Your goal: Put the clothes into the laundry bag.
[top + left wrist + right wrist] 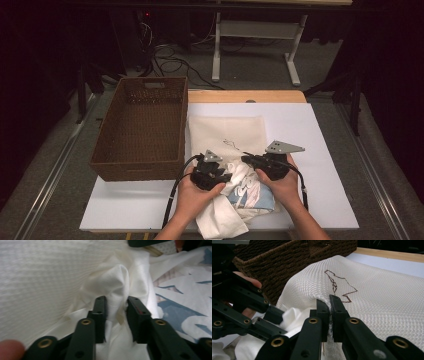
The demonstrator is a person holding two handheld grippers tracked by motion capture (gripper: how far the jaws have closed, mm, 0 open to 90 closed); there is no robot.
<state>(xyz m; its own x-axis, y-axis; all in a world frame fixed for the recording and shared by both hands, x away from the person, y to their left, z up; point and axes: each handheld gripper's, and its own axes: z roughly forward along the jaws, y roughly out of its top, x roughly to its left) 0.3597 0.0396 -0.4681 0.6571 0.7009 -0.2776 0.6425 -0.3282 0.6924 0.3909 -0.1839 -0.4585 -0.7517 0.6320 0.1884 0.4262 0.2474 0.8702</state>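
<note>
A cream waffle-textured cloth [225, 132] with a thin brown stitched line lies on the white board. Below it a crumpled white garment with a blue print [247, 194] is bunched at the board's front edge. My left gripper [226, 177] is shut on a raised fold of the plain white fabric [117, 285], which fills the gap between the jaws [115, 312]. My right gripper [246, 159] is shut on the near edge of the cream cloth [374, 297], its jaws [329, 305] nearly together over the hem. The two grippers sit close, tips toward each other.
A brown wicker basket [135, 170] stands at the left, touching the board and the cream cloth's left side; its wall [287, 260] rises just behind my left gripper [275, 318]. Bare white board [325, 150] extends to the right. A wooden table edge [245, 96] runs along the back.
</note>
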